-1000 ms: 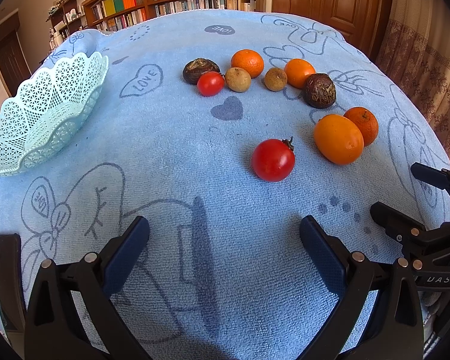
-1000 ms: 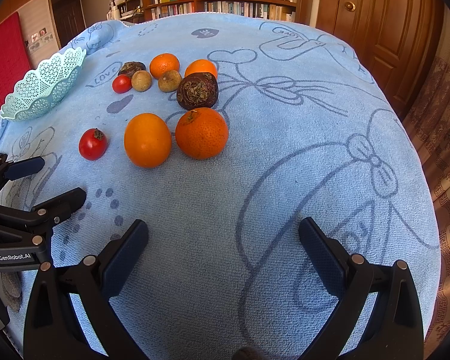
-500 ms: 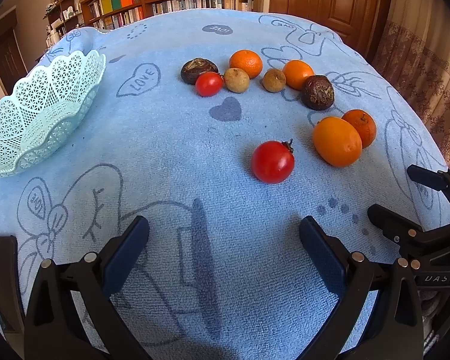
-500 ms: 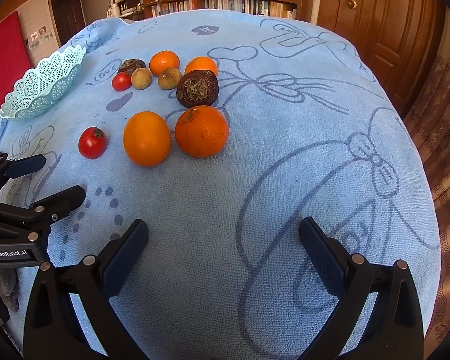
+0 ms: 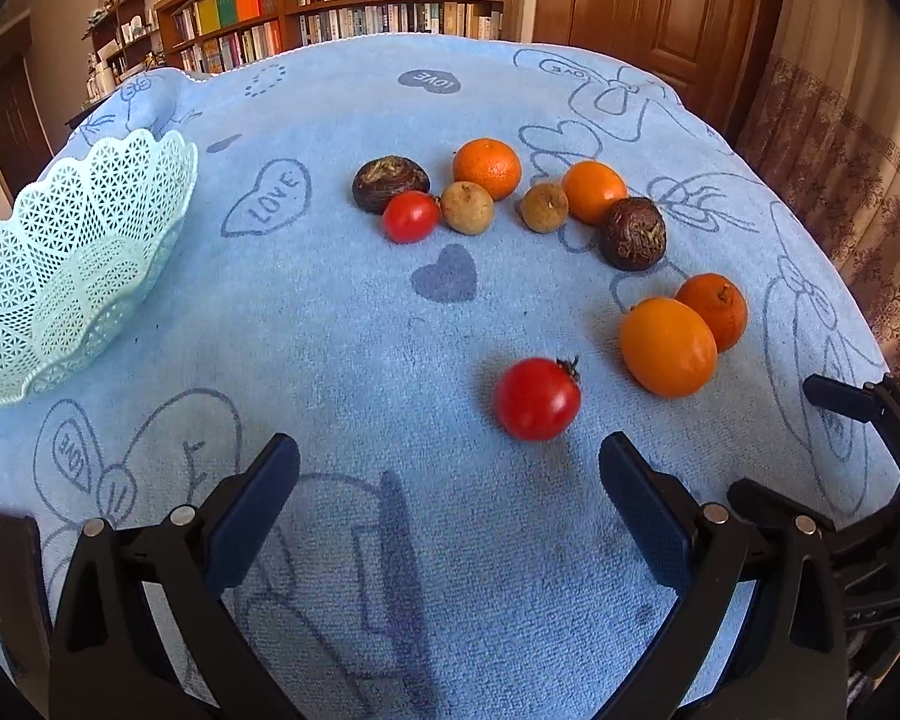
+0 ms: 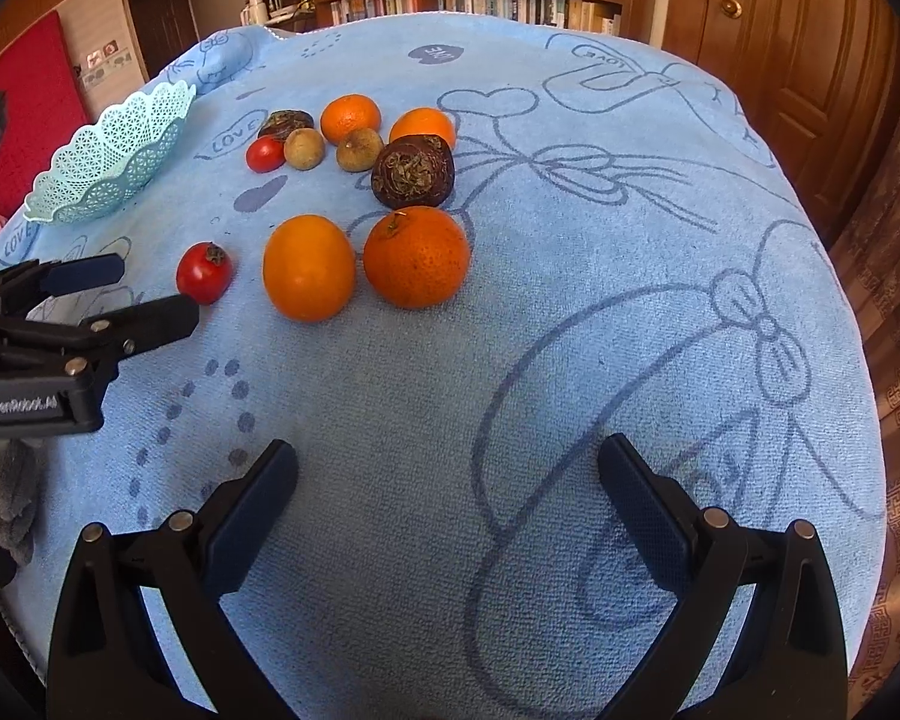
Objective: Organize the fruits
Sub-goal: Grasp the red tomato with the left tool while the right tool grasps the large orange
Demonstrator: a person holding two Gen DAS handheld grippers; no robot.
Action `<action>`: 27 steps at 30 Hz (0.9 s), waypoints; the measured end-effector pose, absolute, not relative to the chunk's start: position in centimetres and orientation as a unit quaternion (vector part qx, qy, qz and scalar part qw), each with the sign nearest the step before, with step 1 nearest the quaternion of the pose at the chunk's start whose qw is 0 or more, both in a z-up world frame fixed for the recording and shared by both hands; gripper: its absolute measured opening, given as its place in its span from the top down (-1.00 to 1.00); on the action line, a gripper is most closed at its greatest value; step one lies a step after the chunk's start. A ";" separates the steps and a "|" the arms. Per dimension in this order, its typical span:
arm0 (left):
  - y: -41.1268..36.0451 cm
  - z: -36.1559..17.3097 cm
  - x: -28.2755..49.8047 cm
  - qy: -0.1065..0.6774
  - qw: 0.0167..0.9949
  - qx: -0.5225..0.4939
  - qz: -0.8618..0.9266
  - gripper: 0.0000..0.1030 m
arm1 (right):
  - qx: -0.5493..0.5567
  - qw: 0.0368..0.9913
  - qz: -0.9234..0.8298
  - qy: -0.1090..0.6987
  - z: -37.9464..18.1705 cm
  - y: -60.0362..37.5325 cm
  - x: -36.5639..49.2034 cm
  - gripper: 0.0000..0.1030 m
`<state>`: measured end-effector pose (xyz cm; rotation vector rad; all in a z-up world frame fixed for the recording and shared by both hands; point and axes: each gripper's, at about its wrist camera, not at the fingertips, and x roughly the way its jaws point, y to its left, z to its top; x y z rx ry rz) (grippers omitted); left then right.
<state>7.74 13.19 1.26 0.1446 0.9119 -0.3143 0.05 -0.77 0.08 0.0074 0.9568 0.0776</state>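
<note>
Fruits lay scattered on the blue towel (image 5: 342, 324), none in the mint lattice basket (image 5: 72, 258) at ten o'clock. Nearest red tomato (image 5: 537, 399) sat just ahead of the left gripper (image 5: 450, 474), toward its right finger at one o'clock, untouched. Both of that gripper's fingers stood spread wide, empty. Two oranges (image 6: 309, 267) (image 6: 417, 255) sat side by side at eleven o'clock from the right gripper (image 6: 448, 474), well apart from it; its fingers were likewise spread and held nothing. Farther off lay a dark wrinkled fruit (image 6: 413, 171) and the back cluster with a small tomato (image 5: 411, 216)
</note>
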 end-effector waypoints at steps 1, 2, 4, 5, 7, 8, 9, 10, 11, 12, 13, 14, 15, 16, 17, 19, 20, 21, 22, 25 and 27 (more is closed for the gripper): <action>13.1 1.3 8.0 0.436 0.884 0.067 -0.154 -0.90 | 0.002 0.887 0.039 0.460 0.1 -0.8 0.0 -0.91; 12.9 1.4 8.2 0.435 0.885 0.067 -0.155 -0.74 | 0.000 0.887 0.041 0.461 0.1 -0.7 0.0 -0.91; 12.5 1.2 8.7 0.440 0.881 0.062 -0.165 -0.51 | -0.005 0.886 0.043 0.462 0.0 -0.7 0.0 -0.91; 12.3 1.0 8.9 0.442 0.878 0.058 -0.172 -0.48 | -0.007 0.885 0.045 0.463 0.0 -0.7 0.0 -0.91; 11.9 0.9 8.9 0.433 0.882 0.066 -0.174 -0.28 | -0.010 0.884 0.052 0.465 0.1 -0.8 0.0 -0.91; 11.7 0.9 8.8 0.428 0.884 0.072 -0.174 -0.11 | -0.011 0.883 0.055 0.465 0.1 -0.8 0.0 -0.91; 11.6 0.9 8.6 0.423 0.885 0.074 -0.177 -0.03 | -0.013 0.883 0.056 0.466 0.1 -0.8 0.0 -0.91; 11.6 0.9 8.5 0.419 0.886 0.074 -0.182 0.13 | -0.015 0.883 0.056 0.465 0.1 -0.7 0.0 -0.91; 11.6 1.0 8.4 0.415 0.887 0.074 -0.189 0.30 | -0.019 0.884 0.053 0.465 0.1 -0.6 -0.1 -0.91; 11.5 1.0 8.2 0.410 0.888 0.076 -0.192 0.36 | -0.020 0.884 0.052 0.464 0.0 -0.6 -0.1 -0.91; 11.5 1.0 7.9 0.405 0.890 0.077 -0.195 0.43 | -0.019 0.884 0.053 0.464 0.1 -0.6 -0.1 -0.91; 11.6 1.1 7.7 0.400 0.892 0.077 -0.196 0.43 | -0.017 0.885 0.055 0.463 0.1 -0.7 -0.2 -0.91; 11.7 1.2 7.6 0.396 0.894 0.073 -0.196 0.43 | -0.017 0.885 0.058 0.463 0.1 -0.8 -0.2 -0.91; 11.9 1.3 7.6 0.393 0.896 0.066 -0.197 0.43 | -0.019 0.884 0.059 0.463 0.2 -0.8 -0.1 -0.91; 12.2 1.4 7.6 0.390 0.898 0.059 -0.197 0.44 | -0.018 0.884 0.060 0.462 0.2 -0.8 -0.1 -0.91; 12.6 1.7 7.5 0.379 0.904 0.049 -0.191 0.44 | -0.013 0.887 0.058 0.458 0.6 -1.0 0.0 -0.80; 12.7 1.8 7.4 0.374 0.907 0.048 -0.188 0.44 | -0.011 0.889 0.052 0.454 0.8 -1.1 0.1 -0.63; 12.8 1.9 7.2 0.368 0.910 0.048 -0.187 0.44 | -0.005 0.891 0.047 0.451 1.1 -1.4 0.3 -0.54; 12.8 2.0 7.1 0.364 0.911 0.048 -0.186 0.44 | 0.006 0.893 0.044 0.447 1.3 -1.7 0.6 -0.44; 12.8 2.3 6.7 0.355 0.915 0.047 -0.187 0.44 | 0.035 0.896 0.043 0.440 1.7 -2.4 2.0 -0.14; 13.0 2.3 6.7 0.355 0.915 0.044 -0.188 0.44 | 0.046 0.897 0.051 0.437 1.9 -2.4 2.9 0.02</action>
